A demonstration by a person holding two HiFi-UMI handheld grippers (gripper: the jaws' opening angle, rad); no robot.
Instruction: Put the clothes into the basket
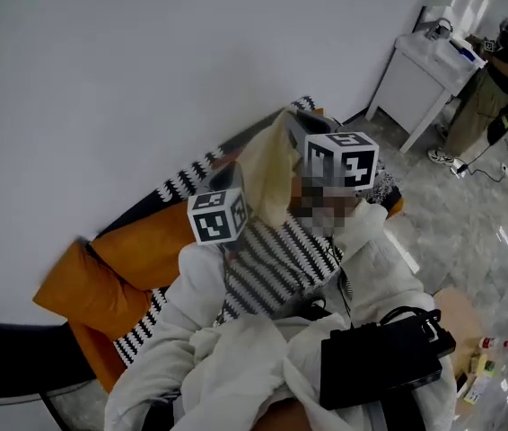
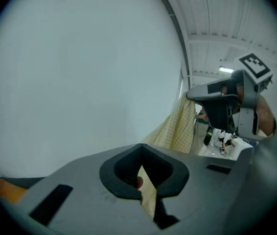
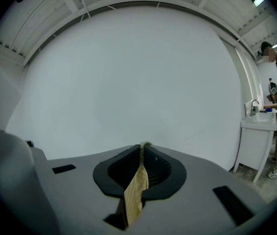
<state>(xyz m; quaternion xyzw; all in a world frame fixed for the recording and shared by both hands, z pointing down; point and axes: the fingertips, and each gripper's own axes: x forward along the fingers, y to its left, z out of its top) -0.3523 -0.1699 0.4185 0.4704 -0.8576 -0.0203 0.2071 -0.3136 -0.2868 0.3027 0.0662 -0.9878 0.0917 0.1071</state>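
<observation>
A pale yellow checked cloth [image 1: 267, 173] hangs stretched between my two grippers, raised in front of a white wall. My left gripper [image 1: 229, 180] is shut on one edge; in the left gripper view the cloth [image 2: 177, 131] runs from its closed jaws [image 2: 142, 180] up to the right gripper [image 2: 191, 95]. My right gripper [image 1: 295, 124] is shut on the other edge, and in the right gripper view a strip of the cloth [image 3: 136, 190] is pinched between its jaws [image 3: 141, 148]. No basket shows in any view.
An orange sofa [image 1: 137, 250] with a black-and-white striped blanket [image 1: 281, 259] lies below the grippers. A black box [image 1: 375, 362] sits against the white-sleeved body. At the far right stand a white cabinet [image 1: 424, 70] and a person [image 1: 505, 70].
</observation>
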